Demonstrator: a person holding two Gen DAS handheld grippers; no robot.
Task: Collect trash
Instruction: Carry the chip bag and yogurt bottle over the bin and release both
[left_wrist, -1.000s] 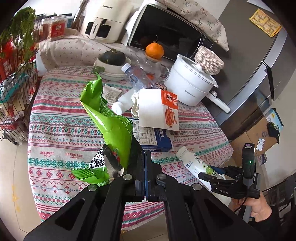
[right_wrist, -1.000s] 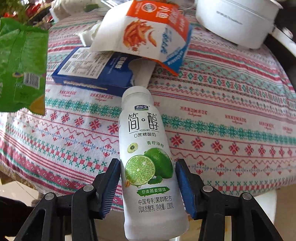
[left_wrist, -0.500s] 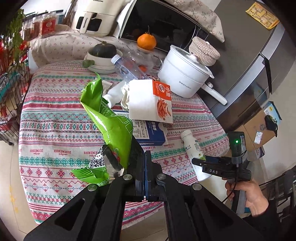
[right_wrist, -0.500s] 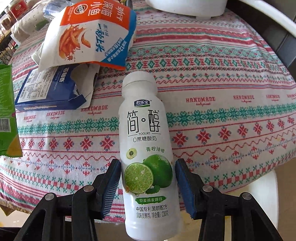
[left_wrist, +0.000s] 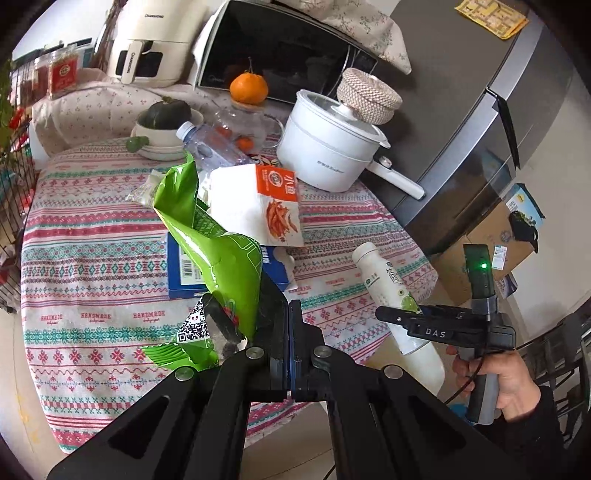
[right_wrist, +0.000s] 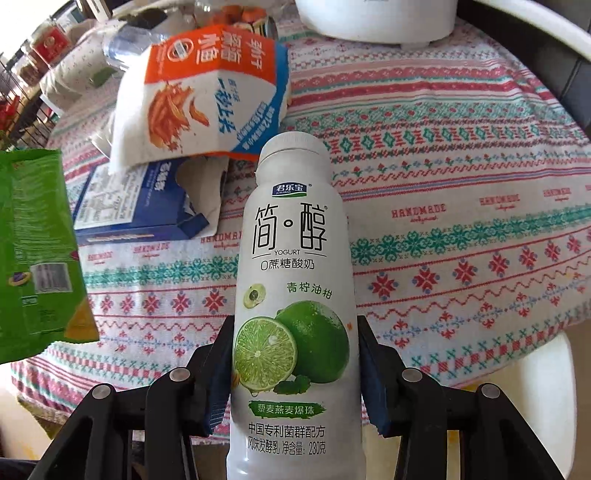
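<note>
My left gripper is shut on a crumpled green snack bag, held above the table's near edge; the bag also shows at the left of the right wrist view. My right gripper is shut on a white lime yogurt bottle, lifted off the cloth at the table's right edge; it also shows in the left wrist view. On the table lie a white and orange snack bag, a torn blue box and a clear plastic bottle.
A round table with a patterned cloth carries a white cooking pot, a bowl with a dark squash and a glass jar with an orange. A microwave, an air fryer and a grey fridge stand behind. Cardboard boxes sit at right.
My right gripper has lifted the yogurt bottle off the cloth and tilted it upward. My left gripper keeps holding the green bag and has moved slightly closer over the table.
</note>
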